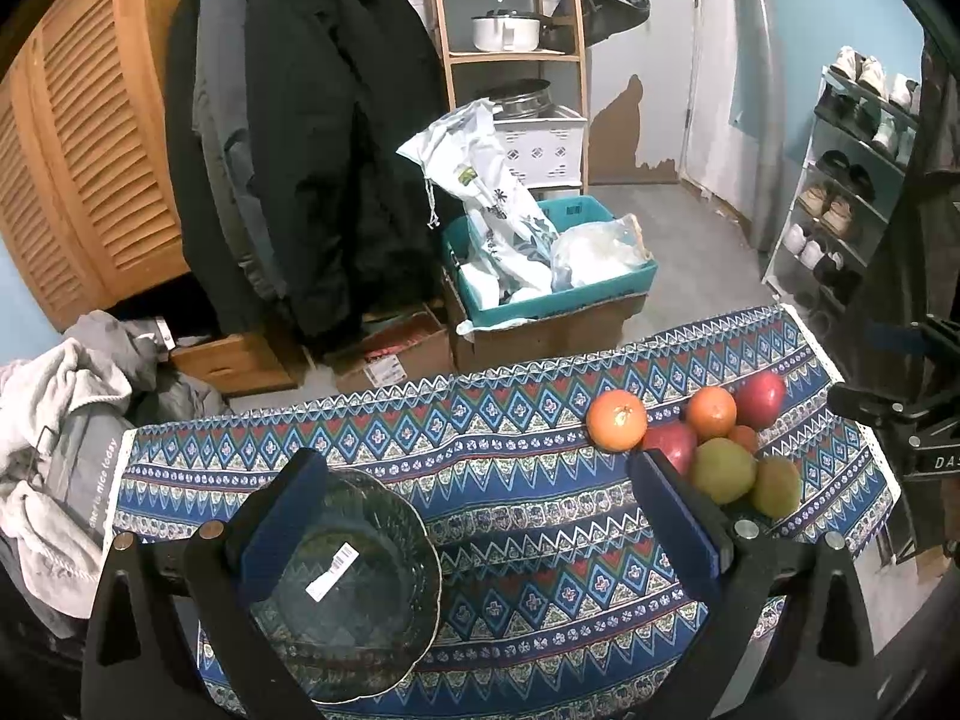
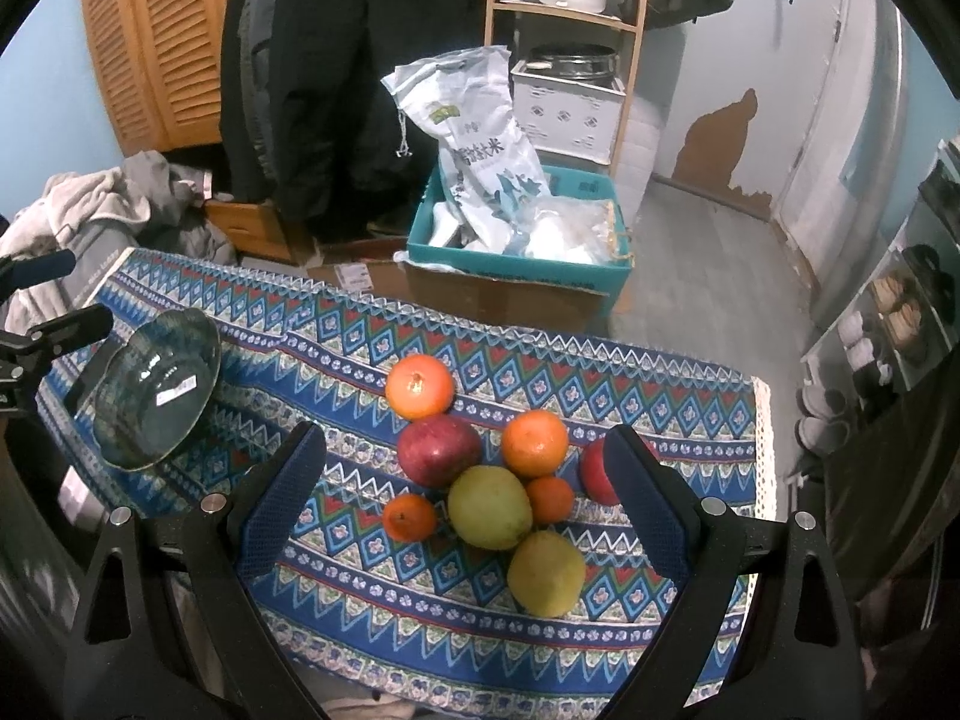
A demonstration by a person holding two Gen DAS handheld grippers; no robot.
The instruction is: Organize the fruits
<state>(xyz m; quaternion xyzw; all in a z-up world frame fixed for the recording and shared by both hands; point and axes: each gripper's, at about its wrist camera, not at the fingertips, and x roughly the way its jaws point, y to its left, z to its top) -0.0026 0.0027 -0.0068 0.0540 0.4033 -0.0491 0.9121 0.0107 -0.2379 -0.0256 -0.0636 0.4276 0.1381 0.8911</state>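
You are at the very start: nothing has gone into the glass bowl yet, and it sits empty (apart from a price sticker) at about 9 o'clock on the patterned surface, well apart from the fruit.

All the fruit is bunched at 3 o'clock on the cloth. In the right wrist view you have a large orange at the far edge of the pile, a red apple just below it, a second orange beside that, a pear in the middle touching a small tangerine, another tangerine off at 8 o'clock of the pear, a yellow pear nearest you, and a second red apple partly hidden behind a finger.

Your right tool hangs wide open over the pile, gripping nothing. Your left tool is also spread wide and empty, with the bowl at its left finger; whether they touch I cannot tell.

Every piece is left to move, I'd judge.
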